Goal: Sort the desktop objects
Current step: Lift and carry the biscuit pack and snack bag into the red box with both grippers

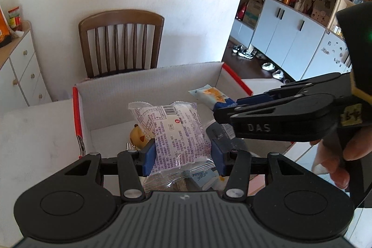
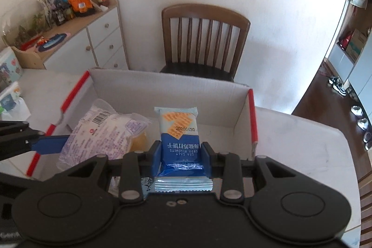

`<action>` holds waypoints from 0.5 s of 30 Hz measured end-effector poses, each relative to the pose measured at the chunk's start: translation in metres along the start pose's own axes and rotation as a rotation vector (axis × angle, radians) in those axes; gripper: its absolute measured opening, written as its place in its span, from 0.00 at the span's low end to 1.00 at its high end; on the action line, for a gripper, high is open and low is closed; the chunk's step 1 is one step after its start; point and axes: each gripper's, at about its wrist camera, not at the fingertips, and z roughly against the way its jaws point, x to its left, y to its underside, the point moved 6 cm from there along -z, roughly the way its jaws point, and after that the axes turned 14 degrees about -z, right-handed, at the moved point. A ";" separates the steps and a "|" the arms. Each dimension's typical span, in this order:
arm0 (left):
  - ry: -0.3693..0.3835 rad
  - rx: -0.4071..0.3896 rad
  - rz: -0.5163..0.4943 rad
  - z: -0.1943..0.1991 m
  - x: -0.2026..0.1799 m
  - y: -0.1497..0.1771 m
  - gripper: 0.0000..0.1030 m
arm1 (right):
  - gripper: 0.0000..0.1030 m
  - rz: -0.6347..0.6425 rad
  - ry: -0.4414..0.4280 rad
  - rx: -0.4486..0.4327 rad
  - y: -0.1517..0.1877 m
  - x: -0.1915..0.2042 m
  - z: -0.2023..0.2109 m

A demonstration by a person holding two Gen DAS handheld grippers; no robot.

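My left gripper point(image 1: 182, 152) is shut on a white snack packet with purple print point(image 1: 176, 129) and holds it over the open white cardboard box point(image 1: 148, 80). My right gripper point(image 2: 181, 155) is shut on a blue and white biscuit packet point(image 2: 179, 131), also over the box point(image 2: 162, 87). In the left wrist view the right gripper point(image 1: 223, 112) comes in from the right with the biscuit packet point(image 1: 209, 95). In the right wrist view the left gripper's blue finger point(image 2: 50, 143) presses the white packet point(image 2: 102, 131). A yellow item point(image 1: 138, 135) lies in the box below.
The box has red edges point(image 2: 253, 117) and stands on a white table point(image 2: 302, 143). More packets lie under the grippers point(image 1: 204, 178). A wooden chair point(image 2: 204, 38) stands behind the table. A white cabinet with snacks point(image 2: 93, 38) is at the left.
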 end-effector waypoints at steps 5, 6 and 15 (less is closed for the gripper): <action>0.005 0.033 0.007 -0.013 0.004 0.007 0.47 | 0.34 -0.032 0.005 0.043 0.003 -0.002 -0.018; 0.006 0.039 0.010 -0.015 0.005 0.008 0.47 | 0.34 -0.035 0.009 0.048 0.004 -0.003 -0.021; 0.013 0.077 0.009 -0.030 0.003 0.019 0.47 | 0.34 -0.024 0.062 0.103 0.011 -0.007 -0.049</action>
